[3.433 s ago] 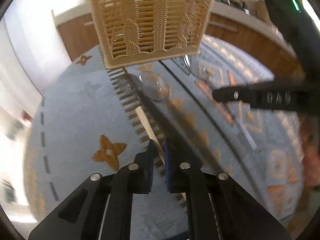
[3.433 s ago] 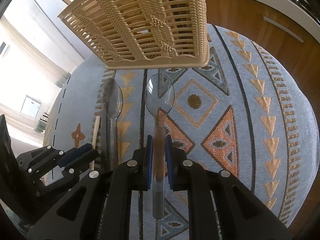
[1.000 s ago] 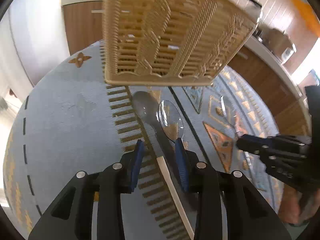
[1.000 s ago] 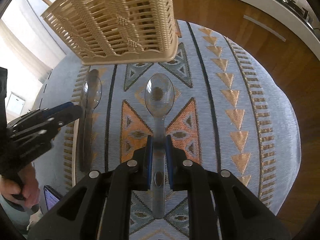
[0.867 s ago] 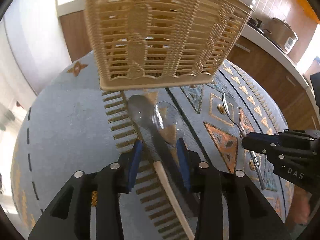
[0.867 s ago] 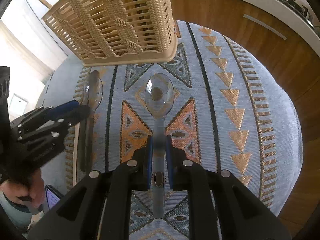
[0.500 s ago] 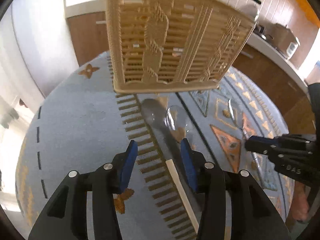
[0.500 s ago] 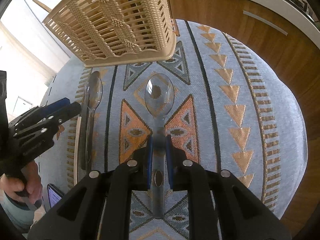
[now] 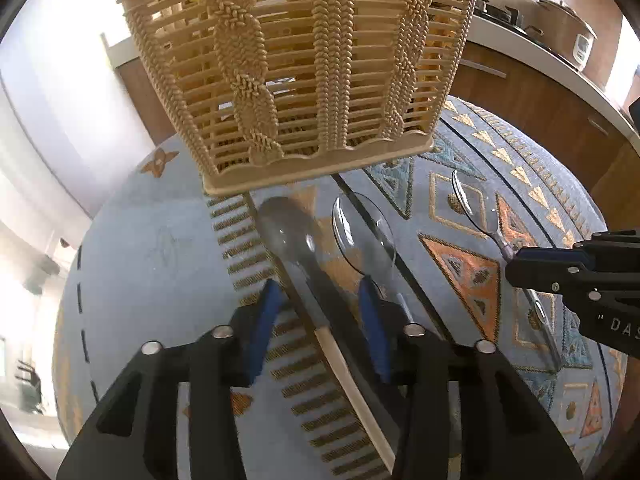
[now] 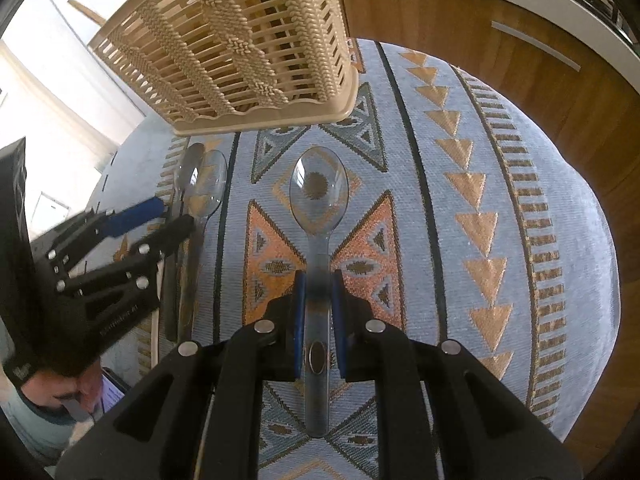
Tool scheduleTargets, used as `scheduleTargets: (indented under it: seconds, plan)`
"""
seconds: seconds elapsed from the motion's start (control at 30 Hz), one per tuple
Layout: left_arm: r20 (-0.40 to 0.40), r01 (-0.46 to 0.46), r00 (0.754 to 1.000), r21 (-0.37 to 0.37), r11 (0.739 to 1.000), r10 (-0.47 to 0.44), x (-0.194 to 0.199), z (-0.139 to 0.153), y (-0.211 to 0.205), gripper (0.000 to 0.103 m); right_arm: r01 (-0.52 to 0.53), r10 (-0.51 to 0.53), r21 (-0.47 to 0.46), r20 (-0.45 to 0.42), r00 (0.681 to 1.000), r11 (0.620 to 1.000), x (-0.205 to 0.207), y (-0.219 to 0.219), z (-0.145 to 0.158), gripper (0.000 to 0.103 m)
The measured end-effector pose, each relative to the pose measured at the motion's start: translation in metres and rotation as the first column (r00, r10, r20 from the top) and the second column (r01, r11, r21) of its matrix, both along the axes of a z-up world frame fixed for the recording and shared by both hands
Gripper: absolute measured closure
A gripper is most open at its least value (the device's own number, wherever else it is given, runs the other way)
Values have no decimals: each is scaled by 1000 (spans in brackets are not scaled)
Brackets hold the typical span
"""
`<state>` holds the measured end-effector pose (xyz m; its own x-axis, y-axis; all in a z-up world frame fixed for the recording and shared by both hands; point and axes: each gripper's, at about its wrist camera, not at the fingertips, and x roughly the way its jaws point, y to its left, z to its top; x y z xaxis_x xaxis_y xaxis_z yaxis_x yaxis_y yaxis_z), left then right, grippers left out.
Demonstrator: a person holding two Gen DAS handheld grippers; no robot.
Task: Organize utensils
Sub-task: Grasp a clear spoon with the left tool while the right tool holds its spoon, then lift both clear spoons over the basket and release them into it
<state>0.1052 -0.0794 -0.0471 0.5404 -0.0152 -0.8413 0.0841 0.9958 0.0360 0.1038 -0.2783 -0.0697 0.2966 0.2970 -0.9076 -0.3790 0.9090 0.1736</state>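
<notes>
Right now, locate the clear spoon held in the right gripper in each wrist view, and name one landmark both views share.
Left wrist view: the clear spoon lies at the right, its handle running into the right gripper at the right edge.
Right wrist view: the spoon is at centre, bowl upward, handle clamped between the gripper's blue pads.
Shared landmark: the beige woven basket, above the spoon in both views.

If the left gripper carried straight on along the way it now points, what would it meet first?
Probably the utensils lying between the closing jaws of the left gripper: the grey spoon and the clear spoon beside it on the patterned cloth. The basket stands beyond, though depth is uncertain.
</notes>
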Motion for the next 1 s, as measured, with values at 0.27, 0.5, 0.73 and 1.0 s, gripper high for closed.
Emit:
scheduleTargets:
  seconds: [0.27,0.5,0.73,1.0]
  plan:
    - [24,5,1000,7,1000,-5,4,1,-15,92,-16,16,-64,0,1000,998,-1,19,0,93]
    - [96,43,995,-151,988,-29,-17,18,1,94,1,0,-106,6,1000,994,-6,22,0,92]
    - [69,62,997,-295,954,-44,-19,14,33,94,-5,4,-119,-11,1000,993,-2,20,-3,91]
    - [138,118,988,-343,932,-75,-36,32,48,94,-35,28,-163,-44,999,986,19,38,0,87]
